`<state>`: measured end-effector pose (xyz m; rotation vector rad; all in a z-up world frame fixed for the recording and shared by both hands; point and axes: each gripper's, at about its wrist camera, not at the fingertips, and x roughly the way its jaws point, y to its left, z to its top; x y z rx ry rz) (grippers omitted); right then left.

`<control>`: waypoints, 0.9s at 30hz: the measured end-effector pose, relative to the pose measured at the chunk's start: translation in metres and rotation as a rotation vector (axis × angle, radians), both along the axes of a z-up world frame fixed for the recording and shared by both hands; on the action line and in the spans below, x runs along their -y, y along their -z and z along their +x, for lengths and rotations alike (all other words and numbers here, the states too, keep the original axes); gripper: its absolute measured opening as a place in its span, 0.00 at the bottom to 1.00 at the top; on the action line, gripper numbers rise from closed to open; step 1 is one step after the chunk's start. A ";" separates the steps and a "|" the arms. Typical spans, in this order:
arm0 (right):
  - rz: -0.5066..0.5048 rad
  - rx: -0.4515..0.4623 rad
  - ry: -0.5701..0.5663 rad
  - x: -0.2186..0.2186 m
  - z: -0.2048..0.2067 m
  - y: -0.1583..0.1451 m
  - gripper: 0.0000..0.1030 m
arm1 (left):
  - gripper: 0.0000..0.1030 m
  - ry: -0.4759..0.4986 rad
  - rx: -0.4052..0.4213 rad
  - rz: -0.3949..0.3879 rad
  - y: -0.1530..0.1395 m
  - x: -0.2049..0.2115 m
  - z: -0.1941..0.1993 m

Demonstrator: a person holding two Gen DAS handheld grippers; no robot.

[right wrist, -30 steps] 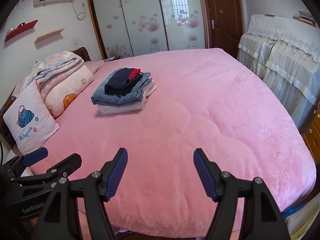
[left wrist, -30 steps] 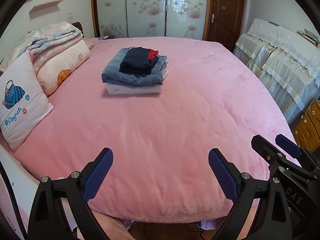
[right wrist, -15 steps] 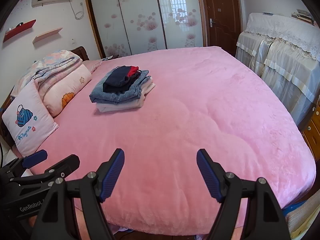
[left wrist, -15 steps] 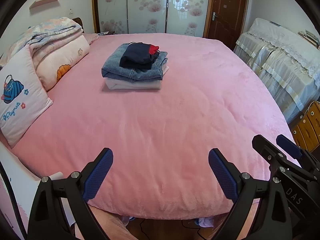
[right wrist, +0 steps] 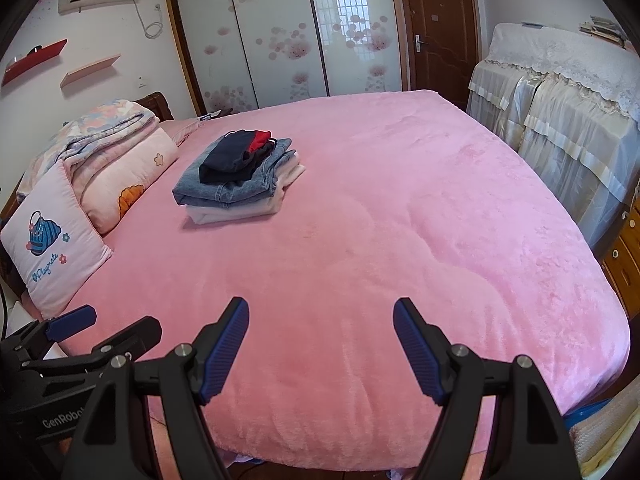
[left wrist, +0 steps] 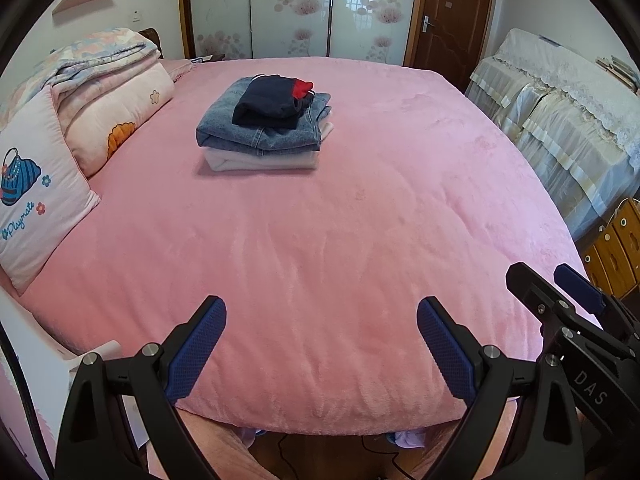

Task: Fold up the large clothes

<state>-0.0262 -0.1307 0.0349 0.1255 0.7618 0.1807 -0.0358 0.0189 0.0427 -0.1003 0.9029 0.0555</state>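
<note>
Nothing shifted: folded stack (left wrist: 266,128) lies lengthwise toward wardrobe (left wrist: 296,8), tongs (right wrist: 320,348) empty.

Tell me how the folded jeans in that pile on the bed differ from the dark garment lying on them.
The jeans are faded blue denim; the dark garment is navy with a red part showing at one end. The jeans make a wider, flatter layer in the middle of the pile, over a pale garment; the dark garment is a smaller bundle on top. Both are folded and lie untouched on the pink bed.

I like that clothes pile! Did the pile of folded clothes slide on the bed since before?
No. The pile of folded clothes sits at the same spot beside the orange-print pillow on the pink bed.
</note>
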 end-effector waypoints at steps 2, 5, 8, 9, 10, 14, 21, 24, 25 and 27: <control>-0.006 0.002 0.003 0.000 0.001 0.001 0.73 | 0.93 0.001 -0.002 0.001 0.001 0.001 0.001; -0.004 -0.001 0.004 0.000 0.002 0.001 0.73 | 0.93 0.001 -0.003 0.005 0.001 0.002 0.001; 0.001 -0.005 0.005 0.001 0.003 0.001 0.73 | 0.93 0.000 -0.001 0.005 0.001 0.003 0.002; -0.001 -0.004 0.006 0.001 0.004 0.001 0.73 | 0.93 -0.001 0.000 0.005 0.000 0.003 0.001; -0.001 -0.004 0.006 0.001 0.004 0.001 0.73 | 0.93 -0.002 0.001 0.005 0.000 0.003 0.001; 0.004 -0.002 0.008 0.004 0.005 0.001 0.73 | 0.93 -0.002 0.006 0.003 0.000 0.003 0.001; 0.002 0.002 0.009 0.004 0.006 0.001 0.73 | 0.93 -0.008 0.002 -0.012 0.001 0.001 0.003; 0.004 0.000 0.009 0.003 0.006 0.001 0.73 | 0.93 -0.013 0.006 -0.008 0.001 0.001 0.003; 0.003 0.001 0.009 0.003 0.006 0.001 0.73 | 0.93 -0.014 0.007 -0.008 0.001 0.001 0.003; 0.003 0.002 0.009 0.004 0.006 0.001 0.73 | 0.93 -0.015 0.006 -0.010 0.001 0.000 0.004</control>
